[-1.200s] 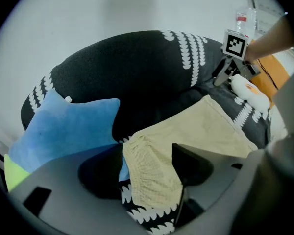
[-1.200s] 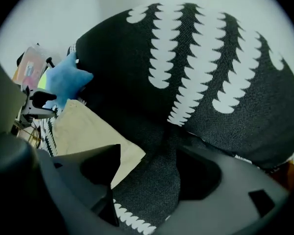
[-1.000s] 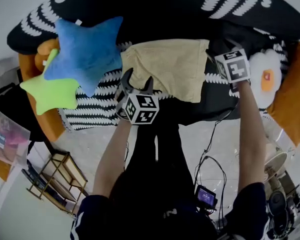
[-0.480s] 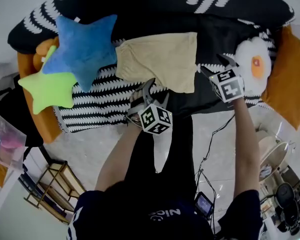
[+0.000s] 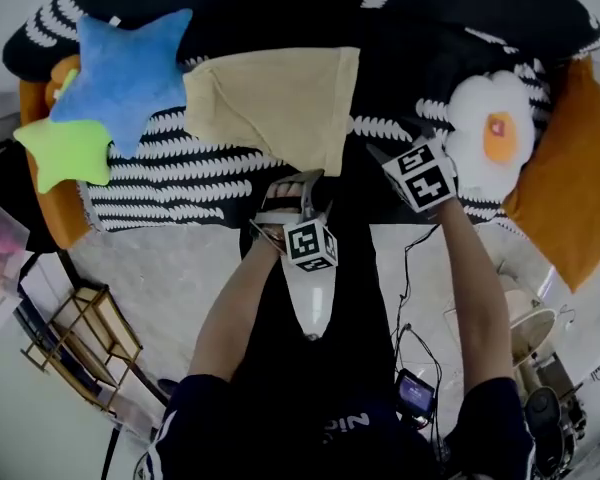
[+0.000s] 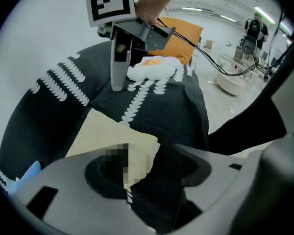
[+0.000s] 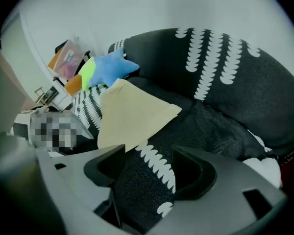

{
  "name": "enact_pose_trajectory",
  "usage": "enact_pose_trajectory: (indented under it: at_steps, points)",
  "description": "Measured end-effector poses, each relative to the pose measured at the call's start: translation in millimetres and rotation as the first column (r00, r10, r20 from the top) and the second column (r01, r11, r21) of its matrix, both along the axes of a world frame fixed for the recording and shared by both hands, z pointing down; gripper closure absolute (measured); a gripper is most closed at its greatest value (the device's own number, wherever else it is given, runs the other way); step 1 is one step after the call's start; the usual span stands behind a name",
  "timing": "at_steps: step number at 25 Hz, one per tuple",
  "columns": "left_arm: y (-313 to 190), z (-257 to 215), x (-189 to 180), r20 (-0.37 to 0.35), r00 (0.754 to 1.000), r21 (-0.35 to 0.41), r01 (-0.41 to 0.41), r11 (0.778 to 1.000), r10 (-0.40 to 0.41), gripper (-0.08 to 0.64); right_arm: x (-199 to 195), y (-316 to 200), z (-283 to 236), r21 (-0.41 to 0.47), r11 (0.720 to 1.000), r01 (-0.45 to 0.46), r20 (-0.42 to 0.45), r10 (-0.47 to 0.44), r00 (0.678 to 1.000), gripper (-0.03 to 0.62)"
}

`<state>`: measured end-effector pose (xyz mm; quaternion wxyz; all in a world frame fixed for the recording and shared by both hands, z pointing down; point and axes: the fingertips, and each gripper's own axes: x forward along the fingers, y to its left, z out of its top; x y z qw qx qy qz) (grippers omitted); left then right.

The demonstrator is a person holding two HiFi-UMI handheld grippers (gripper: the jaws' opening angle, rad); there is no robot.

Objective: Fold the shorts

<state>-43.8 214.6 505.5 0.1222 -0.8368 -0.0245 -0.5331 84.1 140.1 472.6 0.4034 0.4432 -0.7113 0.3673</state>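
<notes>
The beige shorts lie flat on the black bedspread with white leaf print, also seen as beige shorts and shorts. My left gripper hangs just below the shorts' near right corner and points steeply down. Its jaws have just been closing; the corner shows in the gap of the left gripper, untouched by the pads. My right gripper hovers a little right of that corner. The right gripper has also been closing, with only bedspread behind its gap.
A blue star cushion and a green one lie left of the shorts. A fried-egg cushion and an orange pillow lie at the right. The bed's near edge runs under both grippers; a wire shelf and cables are on the floor.
My left gripper has slid right along the shorts' near edge, from the left corner to the right corner, and rolled. The right gripper has come nearer, down the shorts' right side.
</notes>
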Motion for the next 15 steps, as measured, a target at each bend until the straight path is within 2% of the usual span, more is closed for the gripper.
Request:
enact_pose_trajectory:
  at_steps: [3, 8, 11, 15]
  points:
    - [2.6, 23.1, 7.7, 0.064, 0.998, 0.039, -0.028, 0.999, 0.025, 0.332, 1.0, 9.4, 11.0, 0.005, 0.999, 0.052, 0.043, -0.052, 0.998, 0.293]
    - [14.0, 54.0, 10.4, 0.169, 0.976, 0.092, -0.157, 0.983, 0.14, 0.366, 16.6, 26.6, 37.8, -0.022, 0.999, 0.028, 0.09, -0.026, 0.996, 0.298]
    - [8.1, 66.9, 12.7, 0.209, 0.969, 0.105, -0.155, 0.982, 0.131, 0.385, 19.0, 34.2, 47.9, -0.032, 0.999, 0.028, 0.108, -0.024, 0.994, 0.299]
    - [6.9, 81.5, 17.5, 0.247, 0.962, 0.074, -0.141, 0.987, 0.119, 0.397, 20.8, 43.0, 53.9, -0.038, 0.998, 0.045, 0.123, -0.04, 0.992, 0.299]
